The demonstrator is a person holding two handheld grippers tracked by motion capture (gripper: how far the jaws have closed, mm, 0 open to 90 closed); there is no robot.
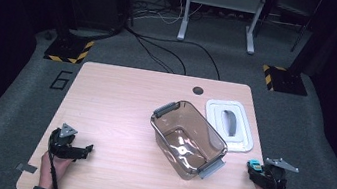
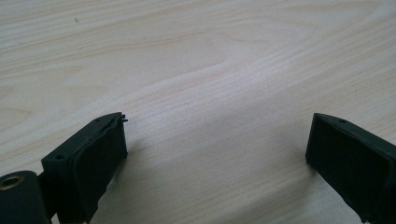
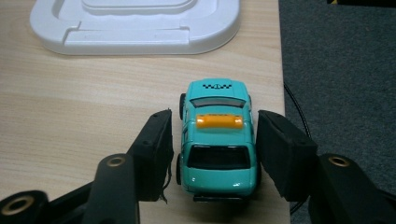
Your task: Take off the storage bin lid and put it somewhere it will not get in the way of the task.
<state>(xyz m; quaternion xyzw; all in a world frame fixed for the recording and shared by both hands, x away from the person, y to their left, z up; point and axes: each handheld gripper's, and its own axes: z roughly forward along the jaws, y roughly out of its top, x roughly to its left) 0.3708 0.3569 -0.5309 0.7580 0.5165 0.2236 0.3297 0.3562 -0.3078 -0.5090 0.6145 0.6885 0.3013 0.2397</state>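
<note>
The toy car (image 3: 218, 135) sits on the table (image 3: 84, 102) near its right edge, between the jaws of my right gripper (image 3: 212, 154). Its length runs along the jaws, its nose pointing away from me toward the white lid (image 3: 135, 28). The jaws stand just off its sides with slim gaps, not pressing it. My left gripper (image 2: 215, 149) rests over bare wood, jaws wide apart, holding nothing.

Your left gripper (image 1: 78, 151) and right gripper (image 1: 255, 169) are black, each topped by a grey three-cornered plate and trailing a black cable. Their blocky jaws carry small screw holes, with brass-ringed pivots at the base.
</note>
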